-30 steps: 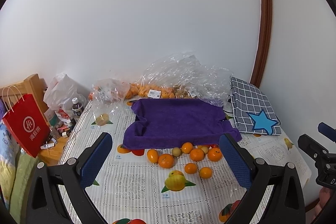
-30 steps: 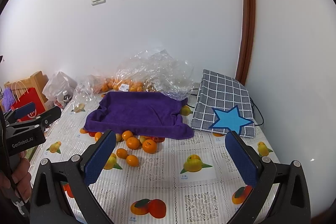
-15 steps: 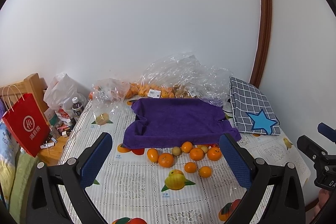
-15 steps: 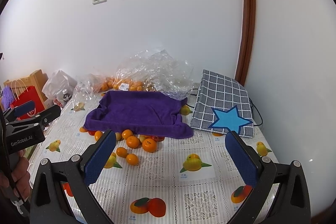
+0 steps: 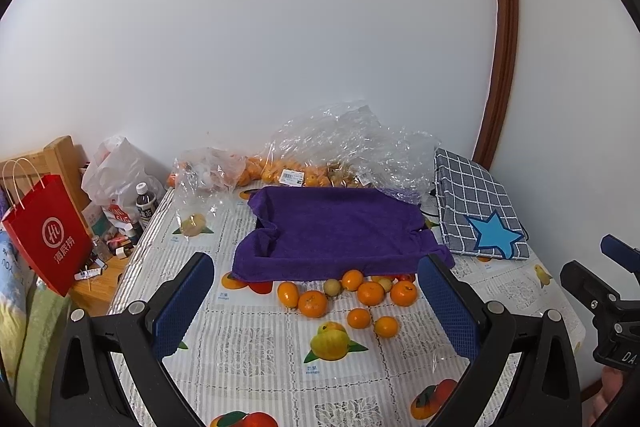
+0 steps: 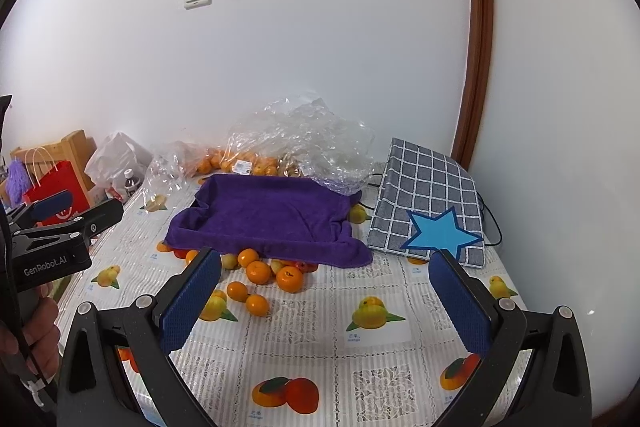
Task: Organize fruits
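Several loose oranges (image 5: 344, 297) lie on the worktop (image 5: 256, 339) ahead of the left hand-held gripper (image 5: 316, 307), between its widely spread fingers and just short of the purple towel (image 5: 336, 227). Beyond the towel sit clear plastic bags (image 5: 340, 151) with more oranges. The right hand-held gripper (image 6: 324, 303) hangs over the worktop, fingers also spread wide and holding nothing, the oranges ahead and left of it.
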